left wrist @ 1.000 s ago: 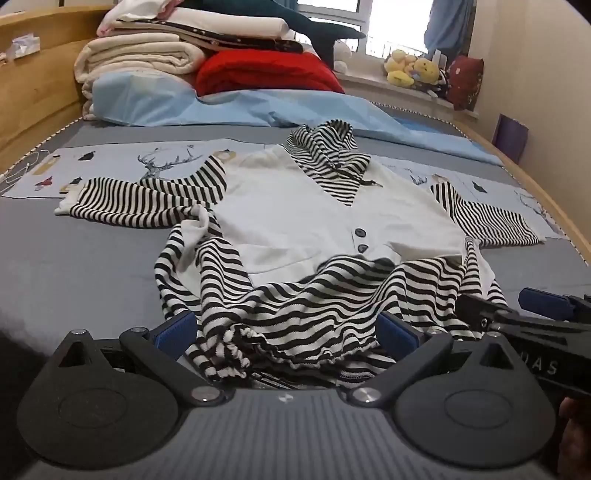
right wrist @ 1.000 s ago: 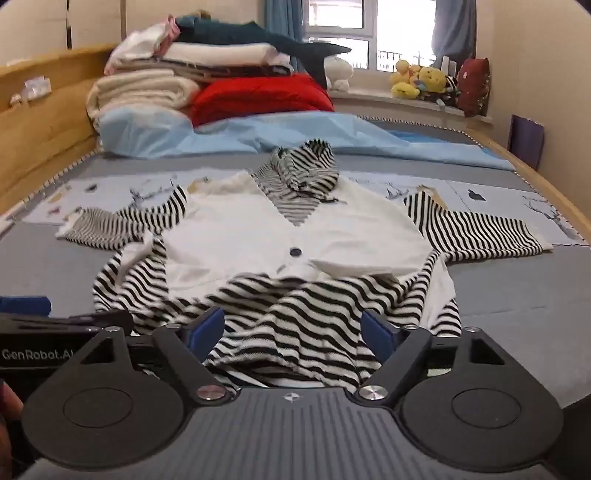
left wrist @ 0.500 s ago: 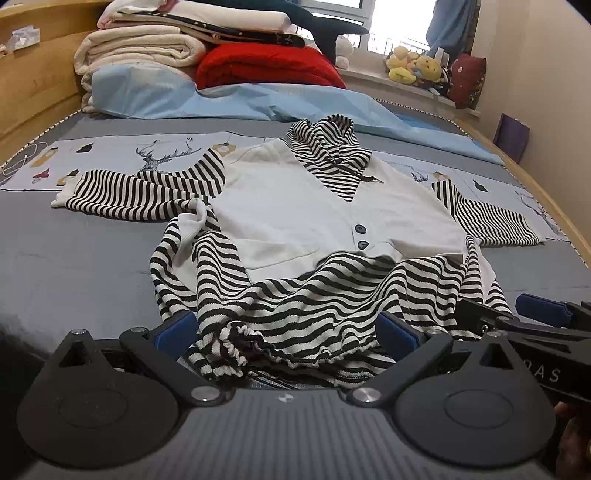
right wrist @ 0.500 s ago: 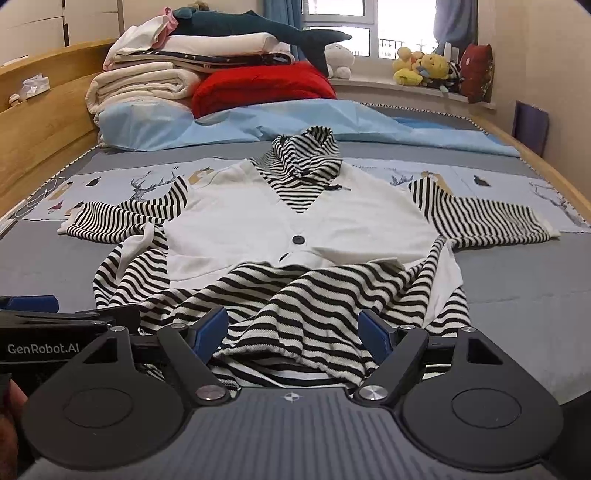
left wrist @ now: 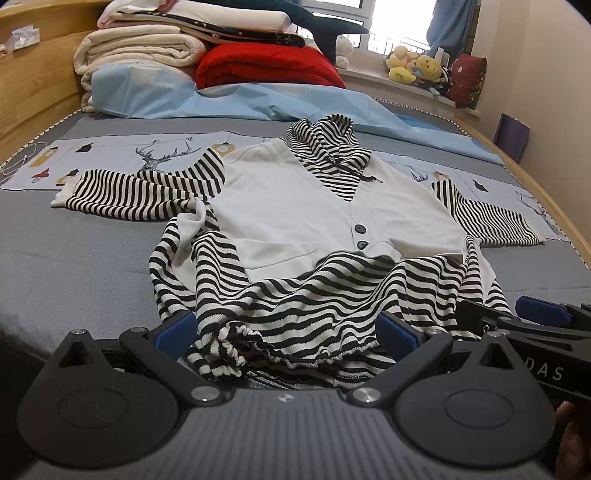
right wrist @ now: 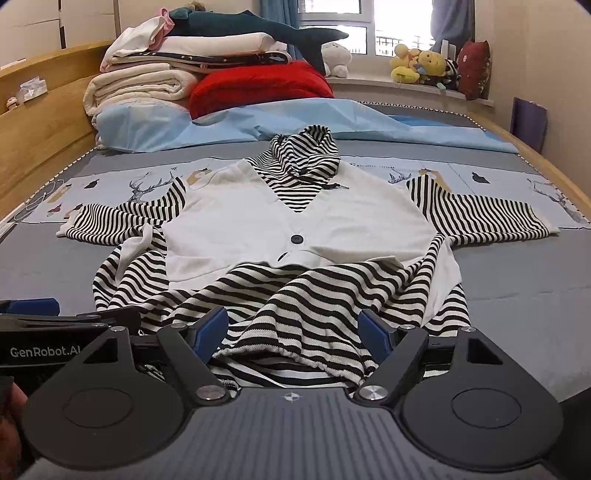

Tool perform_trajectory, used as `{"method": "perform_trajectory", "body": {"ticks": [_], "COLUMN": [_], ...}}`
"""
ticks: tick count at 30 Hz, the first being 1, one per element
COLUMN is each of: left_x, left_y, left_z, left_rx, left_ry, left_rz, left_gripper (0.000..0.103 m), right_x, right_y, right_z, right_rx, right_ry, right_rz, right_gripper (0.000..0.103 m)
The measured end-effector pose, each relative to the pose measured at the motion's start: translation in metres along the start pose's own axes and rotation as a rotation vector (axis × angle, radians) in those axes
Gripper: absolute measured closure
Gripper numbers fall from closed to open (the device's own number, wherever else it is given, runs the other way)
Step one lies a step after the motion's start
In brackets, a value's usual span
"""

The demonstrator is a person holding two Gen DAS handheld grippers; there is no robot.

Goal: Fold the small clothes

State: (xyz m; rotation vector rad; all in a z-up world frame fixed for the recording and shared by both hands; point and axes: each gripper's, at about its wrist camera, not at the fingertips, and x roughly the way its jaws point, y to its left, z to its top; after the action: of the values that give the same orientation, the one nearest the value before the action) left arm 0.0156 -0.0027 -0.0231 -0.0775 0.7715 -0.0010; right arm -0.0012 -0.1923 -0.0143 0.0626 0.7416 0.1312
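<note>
The bed (left wrist: 74,258) fills both views, a grey cover with a pale blue printed band of deer and lanterns across it, wooden rails on either side. At its far end lies a light blue sheet (right wrist: 258,122), and behind that a stack of folded cream blankets (right wrist: 136,88), a red quilt (right wrist: 258,85) and a dark teal shark plush (right wrist: 258,27) on top. Soft toys (right wrist: 417,62) sit on the windowsill by a bright window.

The small garment (left wrist: 314,206) lies face up in the middle of the bed — a white buttoned vest front over black-and-white stripes, striped hood toward the headboard, both sleeves spread out to the sides. Its striped lower hem is bunched and folded up toward the buttons, the gathered edge lying nearest the cameras.

The left claw (left wrist: 286,328) is held low and level just over the near hem, its blue-padded fingers (left wrist: 173,328) wide apart with the rumpled hem between them, gripping nothing. The right claw (right wrist: 293,328) sits beside it in the same pose, fingers (right wrist: 373,332) spread either side of the hem, also empty. Each shows at the edge of the other's view, with a bit of the holding hand (right wrist: 9,424).

Readable writing: "GenRobot.AI" on the left claw's side in the right view; "DAS" on the right one in the left view.
</note>
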Motion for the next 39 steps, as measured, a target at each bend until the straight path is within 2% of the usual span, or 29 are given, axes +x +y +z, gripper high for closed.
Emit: {"method": "perform_trajectory", "body": {"ticks": [34,37,39], "left_x": [-0.003,-0.006,-0.006], "left_y": [0.005,0.02,0.034], "left_z": [0.005,0.026,0.049], "left_rx": [-0.013,-0.012,0.018], "left_ry": [-0.018,-0.044,-0.088], "left_rz": [-0.005,-0.041,-0.046], "left_gripper": [0.0,0.0,0.001], "right_x": [-0.001,-0.007,-0.009], "right_y": [-0.003,-0.02,-0.043], "right_z": [0.0,0.012,0.028], "right_rx": [0.008,0.04,0.077], "right_ry": [-0.011,-0.056,-0.096], "right_rz": [-0.004,0.003,-0.002], "right_gripper": [0.025,0.03,0.044]}}
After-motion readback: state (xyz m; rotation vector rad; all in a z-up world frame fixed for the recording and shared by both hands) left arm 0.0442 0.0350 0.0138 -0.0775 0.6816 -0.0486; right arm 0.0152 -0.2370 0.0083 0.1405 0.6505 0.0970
